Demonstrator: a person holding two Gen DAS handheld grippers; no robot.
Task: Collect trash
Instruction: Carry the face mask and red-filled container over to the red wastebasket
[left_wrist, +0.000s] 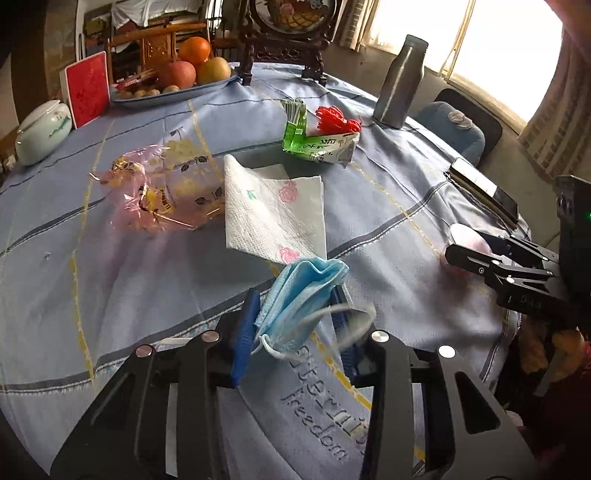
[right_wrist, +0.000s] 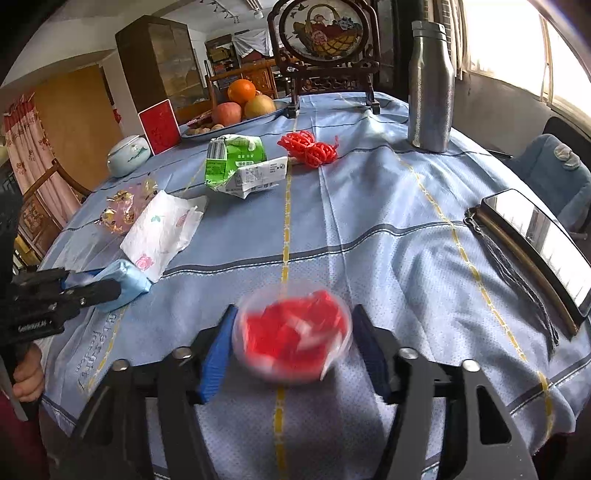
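A blue checked tablecloth (right_wrist: 369, 229) covers the table. At its far side a plate (left_wrist: 173, 96) holds an orange (left_wrist: 194, 49), an apple (left_wrist: 177, 74) and some nuts. Beside the plate a red card (left_wrist: 88, 88) stands upright, with a pale lidded jar (left_wrist: 42, 131) nearby. A carved wooden stand bears a round embroidered panel (right_wrist: 325, 33). A steel bottle (right_wrist: 430, 85) stands near the window, and a phone (right_wrist: 539, 251) lies at the table's edge.

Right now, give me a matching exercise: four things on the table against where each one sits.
Things:
1 mask
2 napkin
3 bottle
4 phone

Places:
A far side, by the window
B between the left gripper's fingers
C on the table's right edge
D mid-table, beside the pink wrapper

Pairs: 1-B, 2-D, 3-A, 4-C
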